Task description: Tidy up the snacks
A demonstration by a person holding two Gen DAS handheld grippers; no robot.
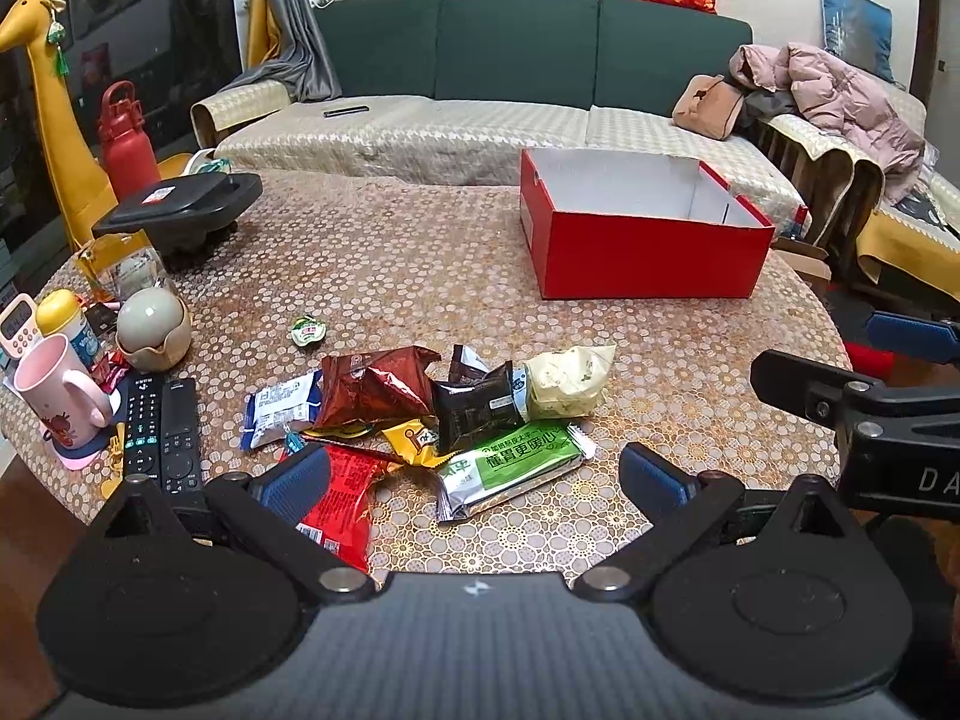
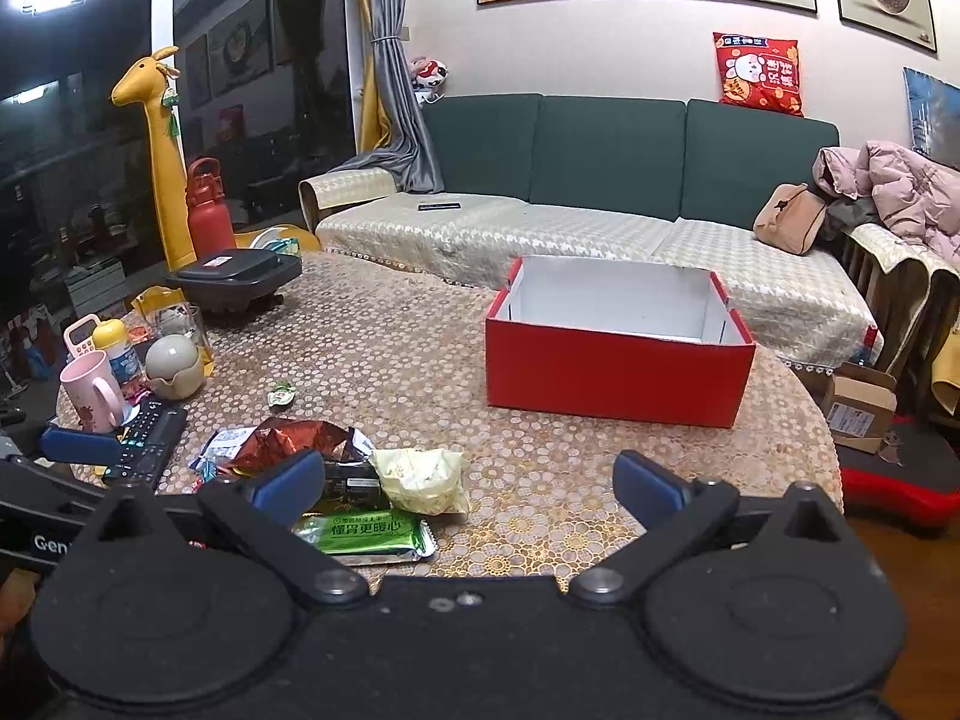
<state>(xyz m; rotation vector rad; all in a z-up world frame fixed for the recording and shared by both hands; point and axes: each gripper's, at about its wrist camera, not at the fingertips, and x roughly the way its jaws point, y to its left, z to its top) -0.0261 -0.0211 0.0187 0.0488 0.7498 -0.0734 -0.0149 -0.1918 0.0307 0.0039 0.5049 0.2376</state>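
Left wrist view showed the red cardboard box (image 1: 645,252) standing open on the flower-patterned table (image 1: 390,252), its white inside bare as far as could be seen, so nothing appeared to have been sorted yet. All the snacks lay in a loose heap on the near side of the box, well apart from it: a green-labelled foil bar (image 1: 510,465), a pale yellow packet (image 1: 567,384), a black wrapped cake (image 1: 474,411), a dark red foil bag (image 1: 375,387), a blue-and-white packet (image 1: 279,411) and a bright red packet (image 1: 339,504), with a small green jelly cup (image 1: 308,330) lying apart from the heap. The left gripper (image 1: 474,474) hovered over the heap with fingers spread wide, holding nothing. The right gripper (image 2: 468,477) likewise had its fingers spread and empty, nearer the box than its partner. Judging from this, the whole job remained: every packet was yet to be carried into the box.
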